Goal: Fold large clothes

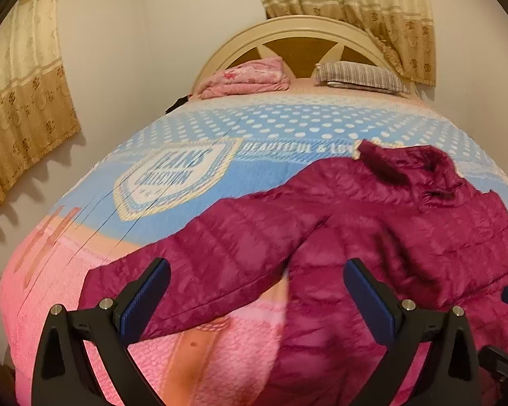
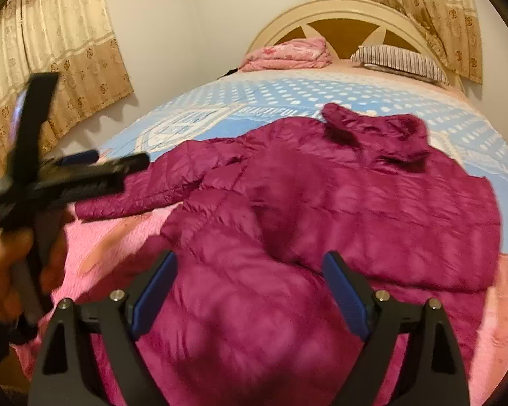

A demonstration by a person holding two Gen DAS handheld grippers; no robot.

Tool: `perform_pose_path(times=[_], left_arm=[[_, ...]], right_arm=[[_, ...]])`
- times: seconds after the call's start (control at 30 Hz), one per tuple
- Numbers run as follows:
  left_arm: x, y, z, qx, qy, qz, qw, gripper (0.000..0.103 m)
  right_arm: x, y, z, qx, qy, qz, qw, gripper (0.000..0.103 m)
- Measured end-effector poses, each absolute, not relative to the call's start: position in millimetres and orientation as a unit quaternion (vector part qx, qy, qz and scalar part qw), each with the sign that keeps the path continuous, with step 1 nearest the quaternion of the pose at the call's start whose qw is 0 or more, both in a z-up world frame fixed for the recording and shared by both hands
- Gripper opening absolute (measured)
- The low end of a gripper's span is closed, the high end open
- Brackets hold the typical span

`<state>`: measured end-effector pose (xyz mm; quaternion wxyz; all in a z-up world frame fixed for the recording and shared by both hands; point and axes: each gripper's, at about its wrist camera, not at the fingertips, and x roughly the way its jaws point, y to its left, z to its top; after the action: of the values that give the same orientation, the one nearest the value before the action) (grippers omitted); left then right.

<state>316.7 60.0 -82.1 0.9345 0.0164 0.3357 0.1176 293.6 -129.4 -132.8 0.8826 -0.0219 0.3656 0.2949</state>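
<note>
The bed (image 1: 220,176), under its blue and pink cover, carries one magenta quilted jacket (image 2: 321,203), which lies spread on the near half of the bed with its collar toward the headboard (image 2: 342,10) and its hem toward the bed's foot, so its long axis runs up the bed. One sleeve (image 1: 203,253) stretches out sideways from the jacket's body toward the left edge of the bed. I count one jacket, two grippers, one folded pink blanket (image 1: 250,76) and one striped pillow (image 1: 359,76), both of those against the headboard. The right gripper (image 2: 250,291) hangs over the jacket's lower body, jaws wide with nothing between them; the left gripper (image 1: 257,297) is also wide and empty, and sits nearer the outstretched sleeve, so I judge the sleeve its likely grasp.
</note>
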Motion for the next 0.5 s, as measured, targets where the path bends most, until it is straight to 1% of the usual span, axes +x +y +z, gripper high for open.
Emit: perform_pose_path(times=[0.13, 0.2, 0.23, 0.27, 0.33, 0.4, 0.5], left_arm=[[332, 18, -79, 0.036, 0.337, 0.085, 0.937, 0.102], [346, -7, -82, 0.052, 0.335, 0.086, 0.937, 0.102], [354, -19, -85, 0.059, 0.337, 0.079, 0.936, 0.102], [360, -27, -88, 0.069, 0.336, 0.077, 0.936, 0.102], [373, -42, -103, 0.1, 0.336, 0.099, 0.931, 0.102], [382, -48, -119, 0.12, 0.341, 0.114, 0.925, 0.102], [390, -44, -144, 0.138, 0.356, 0.138, 0.914, 0.102]], right_arm=[[290, -174, -130, -0.021, 0.365, 0.247, 0.897, 0.089], [300, -196, -132, -0.027, 0.373, 0.201, 0.905, 0.075], [308, -210, -134, -0.024, 0.382, 0.173, 0.907, 0.062], [318, -225, -133, -0.012, 0.388, 0.153, 0.909, 0.055], [339, -268, -130, 0.038, 0.385, 0.102, 0.917, 0.055], [363, -300, -127, 0.064, 0.375, 0.053, 0.923, 0.055], [395, -324, -132, 0.093, 0.371, 0.039, 0.923, 0.055]])
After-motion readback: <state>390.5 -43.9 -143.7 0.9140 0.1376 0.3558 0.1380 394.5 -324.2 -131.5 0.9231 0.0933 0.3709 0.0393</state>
